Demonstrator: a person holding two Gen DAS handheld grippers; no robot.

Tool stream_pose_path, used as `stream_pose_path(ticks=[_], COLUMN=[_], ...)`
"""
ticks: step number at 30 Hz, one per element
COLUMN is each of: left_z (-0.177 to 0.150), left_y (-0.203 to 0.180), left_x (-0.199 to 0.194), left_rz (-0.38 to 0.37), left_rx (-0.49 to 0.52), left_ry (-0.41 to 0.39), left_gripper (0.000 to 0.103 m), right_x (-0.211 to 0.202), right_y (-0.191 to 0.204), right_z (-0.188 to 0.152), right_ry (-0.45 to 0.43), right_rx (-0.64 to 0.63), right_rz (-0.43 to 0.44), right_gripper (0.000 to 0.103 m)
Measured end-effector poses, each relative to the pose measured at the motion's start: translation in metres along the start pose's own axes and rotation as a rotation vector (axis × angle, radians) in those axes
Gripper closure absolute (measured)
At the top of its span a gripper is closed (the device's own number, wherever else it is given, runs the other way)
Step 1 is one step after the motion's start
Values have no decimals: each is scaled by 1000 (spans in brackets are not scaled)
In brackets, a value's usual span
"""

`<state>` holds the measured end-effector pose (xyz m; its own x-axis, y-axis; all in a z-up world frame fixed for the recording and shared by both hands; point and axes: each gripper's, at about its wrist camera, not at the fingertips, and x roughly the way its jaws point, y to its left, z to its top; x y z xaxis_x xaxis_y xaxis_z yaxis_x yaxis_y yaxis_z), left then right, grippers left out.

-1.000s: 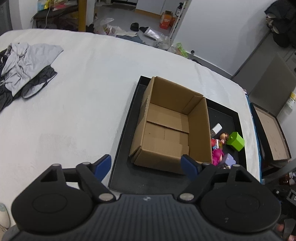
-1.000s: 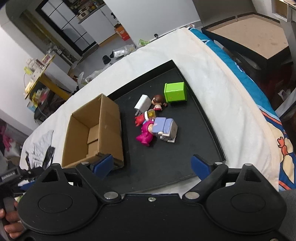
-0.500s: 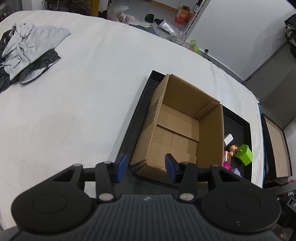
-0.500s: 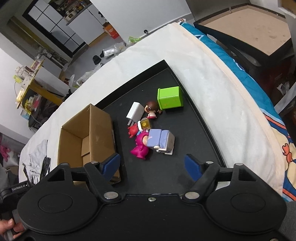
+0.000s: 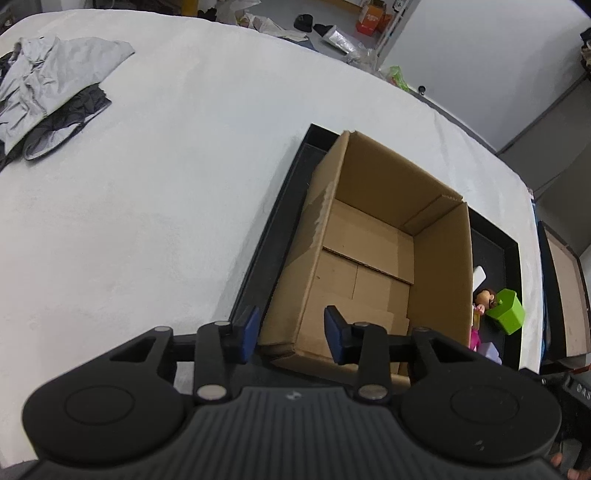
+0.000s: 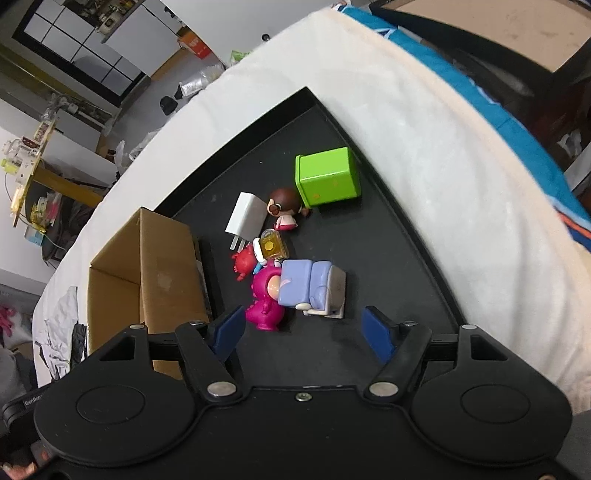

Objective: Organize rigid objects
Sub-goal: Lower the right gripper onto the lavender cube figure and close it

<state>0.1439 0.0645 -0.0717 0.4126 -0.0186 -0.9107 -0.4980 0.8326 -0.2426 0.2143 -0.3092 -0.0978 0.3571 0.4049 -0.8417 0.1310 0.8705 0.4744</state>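
An open, empty cardboard box [image 5: 373, 254] stands in the left part of a black tray [image 5: 280, 206] on a white bed cover. My left gripper [image 5: 291, 332] hangs over the box's near left corner. Its jaws are closing, one pad outside the wall and one inside, and neither presses on the wall. Right of the box [image 6: 147, 266] lie a green cube [image 6: 327, 177], a white charger [image 6: 245, 218], a brown-haired doll [image 6: 284, 206], a red crab [image 6: 243, 262], a pink figure [image 6: 264, 299] and a lavender toy [image 6: 312, 288]. My right gripper [image 6: 303, 332] is just short of the pink figure and lavender toy, its jaws closing on nothing.
A heap of grey and black clothes [image 5: 51, 92] lies at the far left of the bed. Blue patterned bedding [image 6: 535, 122] borders the right side, with a dark box holding a brown board [image 6: 517, 33] beyond it. The tray rim [image 6: 406, 240] runs close past the green cube.
Both grippers have come down and closer. The left one moved over the box's near corner and narrowed a lot. The right one neared the toys and narrowed somewhat.
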Motion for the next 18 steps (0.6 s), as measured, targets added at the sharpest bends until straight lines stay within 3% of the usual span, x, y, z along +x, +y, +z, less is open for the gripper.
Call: stream_pose_path(ticks=[6,13,18], left_z=[1,0,-2], left_y=[-3,-5,-2], left_x=[12,20,24], left_rz=[-4,14,24], left_rx=[2,16,27], left_ry=[10,8,-5], left_gripper=[76,77,87], right_x=[21,46,58], right_y=[3,5,6], right_z=[11,16,15], right_ry=[17,44,63], right_rx=[10,-2,-17], right_rz=[-27,-73,-113], right_gripper=[34,35,35])
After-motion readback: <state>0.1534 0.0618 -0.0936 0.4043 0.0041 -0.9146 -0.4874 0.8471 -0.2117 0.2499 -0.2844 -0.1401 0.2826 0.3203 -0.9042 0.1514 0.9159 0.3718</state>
